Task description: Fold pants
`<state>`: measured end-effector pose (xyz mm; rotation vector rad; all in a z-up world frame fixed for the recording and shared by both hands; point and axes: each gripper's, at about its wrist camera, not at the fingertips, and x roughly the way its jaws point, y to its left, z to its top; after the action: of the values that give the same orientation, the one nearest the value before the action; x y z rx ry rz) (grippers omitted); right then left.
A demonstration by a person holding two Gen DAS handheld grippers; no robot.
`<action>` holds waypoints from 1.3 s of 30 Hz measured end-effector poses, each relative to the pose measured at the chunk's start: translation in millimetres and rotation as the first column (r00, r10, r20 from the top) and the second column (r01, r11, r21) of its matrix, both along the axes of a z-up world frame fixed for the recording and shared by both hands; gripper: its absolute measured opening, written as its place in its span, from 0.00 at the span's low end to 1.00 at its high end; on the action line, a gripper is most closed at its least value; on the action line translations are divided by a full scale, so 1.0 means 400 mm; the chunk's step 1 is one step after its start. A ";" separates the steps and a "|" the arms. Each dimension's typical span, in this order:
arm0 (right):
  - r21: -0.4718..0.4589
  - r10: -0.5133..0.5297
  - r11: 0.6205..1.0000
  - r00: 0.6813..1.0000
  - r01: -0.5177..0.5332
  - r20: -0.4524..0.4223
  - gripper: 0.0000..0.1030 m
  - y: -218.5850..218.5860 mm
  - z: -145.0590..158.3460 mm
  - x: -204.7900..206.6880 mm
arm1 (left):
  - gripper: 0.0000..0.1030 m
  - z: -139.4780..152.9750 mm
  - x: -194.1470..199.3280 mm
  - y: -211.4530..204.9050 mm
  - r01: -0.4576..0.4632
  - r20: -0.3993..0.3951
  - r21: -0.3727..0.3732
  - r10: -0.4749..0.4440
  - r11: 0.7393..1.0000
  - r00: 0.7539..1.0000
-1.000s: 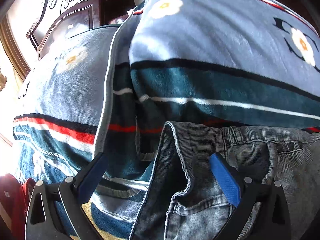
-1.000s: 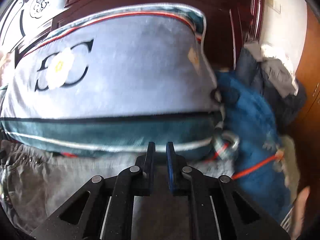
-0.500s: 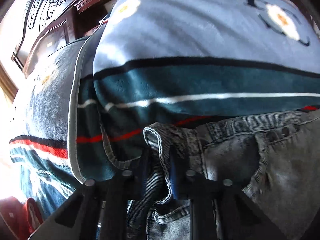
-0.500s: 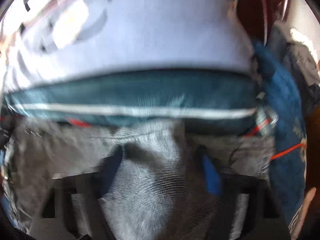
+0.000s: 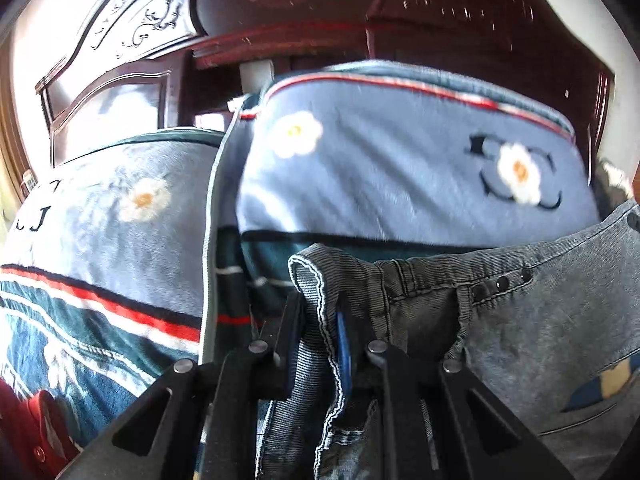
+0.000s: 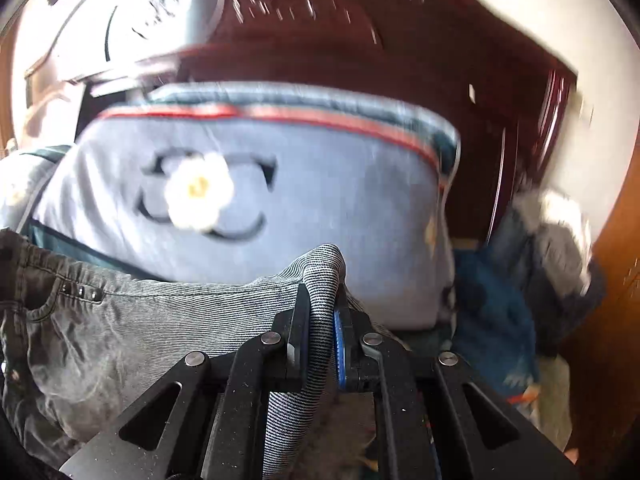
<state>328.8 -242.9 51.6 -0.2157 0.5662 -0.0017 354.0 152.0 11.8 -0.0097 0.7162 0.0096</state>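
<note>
Grey denim pants hang lifted in front of a blue flowered pillow, their waistband stretched between both grippers. My left gripper is shut on the left end of the waistband, whose hem sticks up between the black fingers. In the right wrist view the pants run off to the left, with a riveted pocket near the edge. My right gripper is shut on a fold of the striped grey denim at the right end of the waist.
A blue pillow with white flowers leans on a dark carved wooden headboard. A second pillow lies to its left. A pile of blue and grey clothes sits at the right beside a wooden wall.
Both grippers closed on the waistband, the left from wide open, the right after opening around the denim. Both then lifted it, so the headboard now fills the top of each view.
</note>
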 end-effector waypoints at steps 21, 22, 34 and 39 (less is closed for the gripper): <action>0.037 0.139 0.990 0.986 -0.136 -0.090 0.08 -0.037 -0.111 -0.502 | 0.14 -0.019 -0.510 0.091 0.176 -0.074 -0.117 -0.185 0.977 0.980; 0.035 0.138 0.990 0.985 -0.136 -0.098 0.08 -0.038 -0.122 -0.524 | 0.14 -0.025 -0.524 0.102 0.169 -0.083 -0.116 -0.179 0.979 0.980; 0.035 0.105 0.995 0.933 -0.099 -0.344 0.29 -0.031 -0.324 -0.666 | 0.55 -0.139 -0.537 0.123 0.118 -0.275 -0.281 -0.198 0.952 0.941; 0.105 0.100 0.992 0.954 -0.073 -0.284 0.58 -0.027 -0.279 -0.681 | 0.74 -0.183 -0.511 0.078 0.102 -0.330 -0.255 -0.186 0.961 0.926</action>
<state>56.2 -253.7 -60.1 -0.1500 0.8463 0.1437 149.5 183.1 -61.4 -0.1851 1.0725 -0.2215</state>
